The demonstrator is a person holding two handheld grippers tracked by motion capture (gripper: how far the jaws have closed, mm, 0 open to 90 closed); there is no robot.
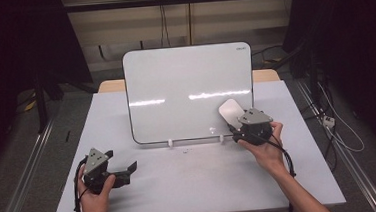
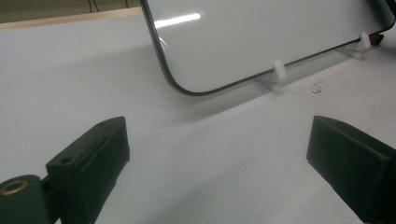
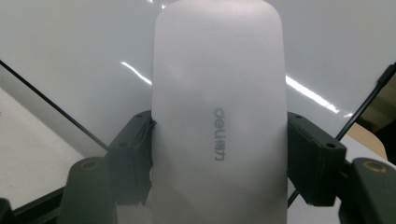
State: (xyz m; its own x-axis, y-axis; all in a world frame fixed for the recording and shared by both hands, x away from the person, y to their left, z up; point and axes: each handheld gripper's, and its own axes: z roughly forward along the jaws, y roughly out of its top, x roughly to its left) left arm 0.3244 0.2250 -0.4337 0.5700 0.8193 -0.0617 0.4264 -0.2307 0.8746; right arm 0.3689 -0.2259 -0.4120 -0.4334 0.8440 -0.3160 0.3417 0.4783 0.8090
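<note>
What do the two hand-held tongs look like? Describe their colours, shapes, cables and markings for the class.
Both the left tongs and the right tongs are black, blocky tools, each topped by a grey three-cornered plate with small dark holes. A black cable trails from each. The jaws are thick black blocks with brass-coloured screw inserts. Both forearms are bare, without sleeves.

The whiteboard eraser (image 3: 219, 116) hides the whiteboard's (image 3: 70, 46) middle in the right gripper view, its lower end cut off at six o'clock.

White eraser (image 3: 219, 116), white whiteboard (image 1: 184, 86), perhaps black-edged.
</note>
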